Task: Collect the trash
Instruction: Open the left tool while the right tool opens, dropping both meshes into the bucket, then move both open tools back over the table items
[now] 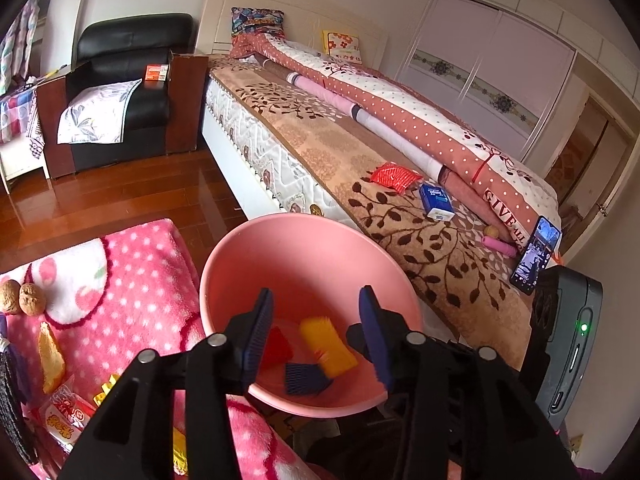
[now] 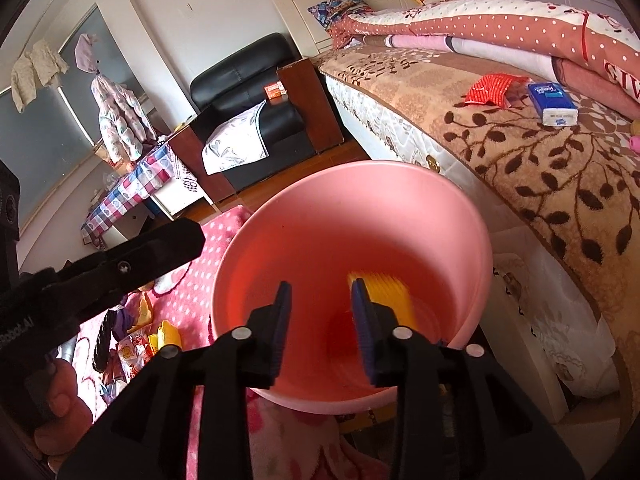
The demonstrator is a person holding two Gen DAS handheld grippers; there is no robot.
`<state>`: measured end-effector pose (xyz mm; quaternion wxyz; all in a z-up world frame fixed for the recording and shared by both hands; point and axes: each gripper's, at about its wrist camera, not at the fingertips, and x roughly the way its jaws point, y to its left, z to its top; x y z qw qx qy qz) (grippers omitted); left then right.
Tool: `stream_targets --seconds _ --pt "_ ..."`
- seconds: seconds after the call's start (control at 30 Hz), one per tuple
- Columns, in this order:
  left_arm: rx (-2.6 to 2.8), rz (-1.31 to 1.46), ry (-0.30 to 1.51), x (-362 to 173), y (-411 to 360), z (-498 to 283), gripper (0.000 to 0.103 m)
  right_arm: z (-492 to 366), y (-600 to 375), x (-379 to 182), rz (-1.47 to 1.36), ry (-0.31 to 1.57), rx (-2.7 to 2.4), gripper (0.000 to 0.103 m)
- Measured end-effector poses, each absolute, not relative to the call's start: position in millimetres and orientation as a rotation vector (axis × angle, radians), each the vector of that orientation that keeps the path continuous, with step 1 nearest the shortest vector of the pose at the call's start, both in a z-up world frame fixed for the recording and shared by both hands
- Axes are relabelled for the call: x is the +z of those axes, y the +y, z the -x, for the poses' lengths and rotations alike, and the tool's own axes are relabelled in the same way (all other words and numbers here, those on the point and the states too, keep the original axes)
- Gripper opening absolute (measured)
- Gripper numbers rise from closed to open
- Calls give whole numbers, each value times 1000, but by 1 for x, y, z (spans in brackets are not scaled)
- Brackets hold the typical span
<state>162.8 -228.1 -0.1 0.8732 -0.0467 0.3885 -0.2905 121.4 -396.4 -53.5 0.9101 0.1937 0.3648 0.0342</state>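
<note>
A pink bin (image 1: 304, 256) stands between the pink dotted blanket and the bed; it also shows in the right wrist view (image 2: 352, 216). Inside lie a yellow ribbed wrapper (image 1: 328, 344), a red piece (image 1: 278, 348) and a dark blue piece (image 1: 306, 378). My left gripper (image 1: 316, 324) is open and empty over the bin's mouth. My right gripper (image 2: 320, 320) is open and empty over the bin too, the yellow wrapper (image 2: 394, 294) just beyond it. On the bed lie a red packet (image 1: 394, 176) and a blue tissue pack (image 1: 437, 201).
On the pink blanket (image 1: 132, 280) lie two walnuts (image 1: 22, 298), a yellow-orange piece (image 1: 51, 356) and snack wrappers (image 1: 66, 416). A phone (image 1: 536, 254) stands on the bed beside a pink object (image 1: 500, 245). A black armchair (image 1: 124, 92) stands by the headboard.
</note>
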Motion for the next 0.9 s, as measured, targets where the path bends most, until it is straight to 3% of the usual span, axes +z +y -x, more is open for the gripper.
stream_targets --seconds 0.23,0.9 --pt "-596 104 781 9 -219 -155 50 -118 -394 -49 -399 744 76 34" --pt "-503 116 704 26 -164 -118 51 -93 -354 -38 -385 733 136 34"
